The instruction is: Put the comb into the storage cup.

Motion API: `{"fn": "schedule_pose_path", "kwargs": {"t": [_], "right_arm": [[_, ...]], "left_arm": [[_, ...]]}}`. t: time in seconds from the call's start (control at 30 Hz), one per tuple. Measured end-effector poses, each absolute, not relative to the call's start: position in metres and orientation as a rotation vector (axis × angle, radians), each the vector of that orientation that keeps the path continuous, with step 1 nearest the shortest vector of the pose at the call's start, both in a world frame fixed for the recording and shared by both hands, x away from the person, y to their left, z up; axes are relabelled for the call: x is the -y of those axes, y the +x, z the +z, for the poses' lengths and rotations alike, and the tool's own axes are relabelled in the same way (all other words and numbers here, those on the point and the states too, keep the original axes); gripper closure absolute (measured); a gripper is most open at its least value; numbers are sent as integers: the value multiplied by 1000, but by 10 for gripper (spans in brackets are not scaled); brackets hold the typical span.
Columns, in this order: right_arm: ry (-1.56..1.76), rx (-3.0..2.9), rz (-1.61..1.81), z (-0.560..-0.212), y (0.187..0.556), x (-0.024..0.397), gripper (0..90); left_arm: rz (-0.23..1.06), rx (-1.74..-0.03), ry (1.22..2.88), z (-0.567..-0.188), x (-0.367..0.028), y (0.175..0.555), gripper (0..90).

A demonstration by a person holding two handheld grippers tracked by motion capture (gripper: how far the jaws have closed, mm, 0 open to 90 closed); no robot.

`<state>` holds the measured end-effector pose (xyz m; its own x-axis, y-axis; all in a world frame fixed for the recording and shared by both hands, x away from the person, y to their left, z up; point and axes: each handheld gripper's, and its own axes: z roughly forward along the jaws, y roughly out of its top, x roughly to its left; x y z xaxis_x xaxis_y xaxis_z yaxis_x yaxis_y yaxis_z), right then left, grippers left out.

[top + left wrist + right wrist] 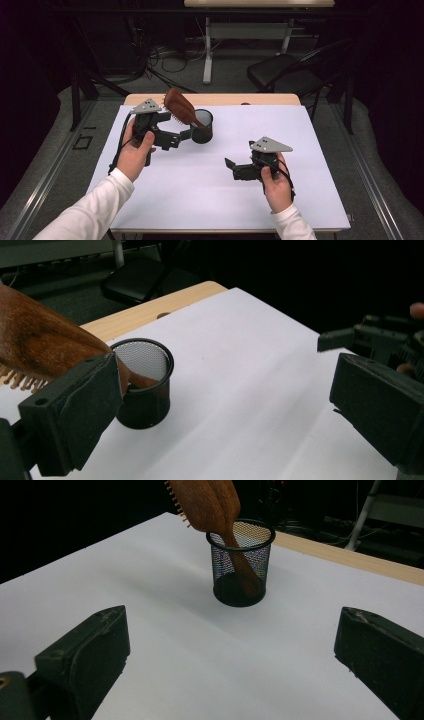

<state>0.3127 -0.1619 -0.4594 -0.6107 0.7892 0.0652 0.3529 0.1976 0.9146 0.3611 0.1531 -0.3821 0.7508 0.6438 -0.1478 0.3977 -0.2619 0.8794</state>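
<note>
- One brush [178, 106] stands handle-down in one black mesh cup [202, 127], near the far edge of the white sheet [300, 150]; its wooden head leans out over the rim toward the left gripper [186, 134].
- The right gripper view shows what the others do not: through the mesh, the handle [245, 572] runs down to the cup's floor, and the bristles [175, 497] point away from the cup [241, 562].
- The left gripper view brings the head [40, 347] up close, just beside the near jaw, with the handle dipping into the cup [145, 385]. Whether jaw and wood touch is hard to say from here; the jaws are spread wide and hold nothing.
- The same view catches the right gripper [350, 340] at the far right, well apart from the cup.
- The high view alone shows both hands: the left hand [134, 155] by the cup, the right hand [276, 182] nearer the person, on the sheet's right half.
- The right gripper [231, 167] has its jaws wide apart, empty, facing the cup.
- Count: two grippers, one brush, one cup, one sheet, one chair [280, 72] behind the table.
</note>
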Motion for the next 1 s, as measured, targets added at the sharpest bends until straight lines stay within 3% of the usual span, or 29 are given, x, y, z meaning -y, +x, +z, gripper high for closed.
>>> {"fn": "schedule_pose_path", "kwargs": {"t": [0.47, 1.0], "right_arm": [[1092, -2054, 1351, -460, 303, 185, 13], [1186, -2027, 1312, -480, 292, 216, 14]], "left_arm": [[265, -781, 1915, -419, -161, 332, 5], [258, -911, 1846, -469, -202, 324, 5]]}}
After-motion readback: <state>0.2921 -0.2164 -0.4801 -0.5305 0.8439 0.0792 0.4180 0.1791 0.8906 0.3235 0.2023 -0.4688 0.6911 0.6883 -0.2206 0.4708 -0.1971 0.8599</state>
